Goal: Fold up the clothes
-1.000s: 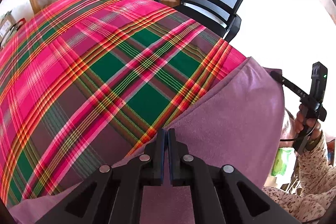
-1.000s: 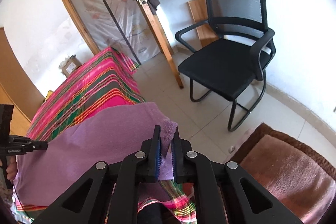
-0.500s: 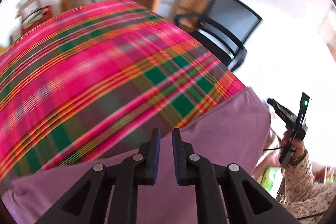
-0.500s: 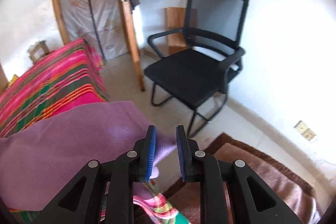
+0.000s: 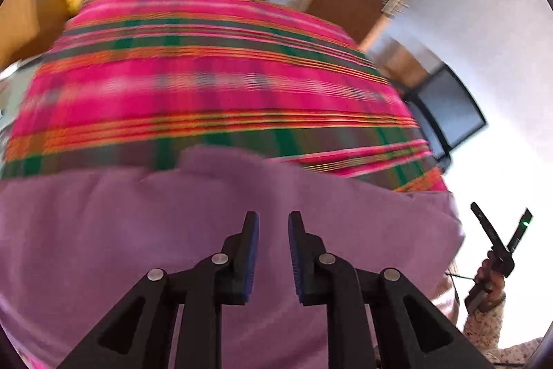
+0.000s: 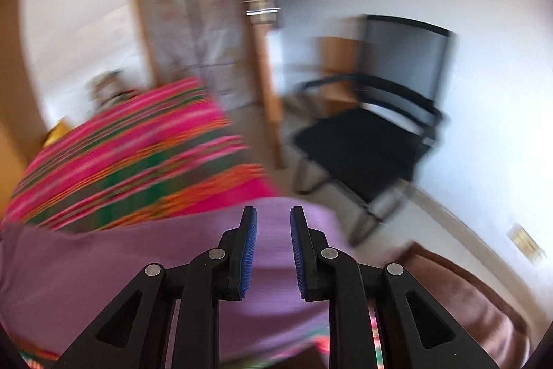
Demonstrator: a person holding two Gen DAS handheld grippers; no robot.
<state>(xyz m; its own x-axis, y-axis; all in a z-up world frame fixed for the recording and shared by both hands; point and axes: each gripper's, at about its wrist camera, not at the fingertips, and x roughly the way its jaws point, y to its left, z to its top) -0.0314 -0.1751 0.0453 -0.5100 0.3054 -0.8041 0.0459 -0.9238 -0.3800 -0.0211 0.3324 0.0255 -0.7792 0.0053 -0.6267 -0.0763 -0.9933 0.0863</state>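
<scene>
Both grippers, left (image 5: pixel 273 223) and right (image 6: pixel 273 218), hover parted and empty above the purple garment (image 5: pixel 138 230) stretching sideways across the plaid-covered bed (image 5: pixel 207 85).

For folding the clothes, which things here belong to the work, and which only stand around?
For the job:
purple cloth, lying on the plaid cover
left gripper, open over the cloth
right gripper, open over the cloth

Just around:
plaid cover
black chair
brown blanket
wooden door frame
</scene>
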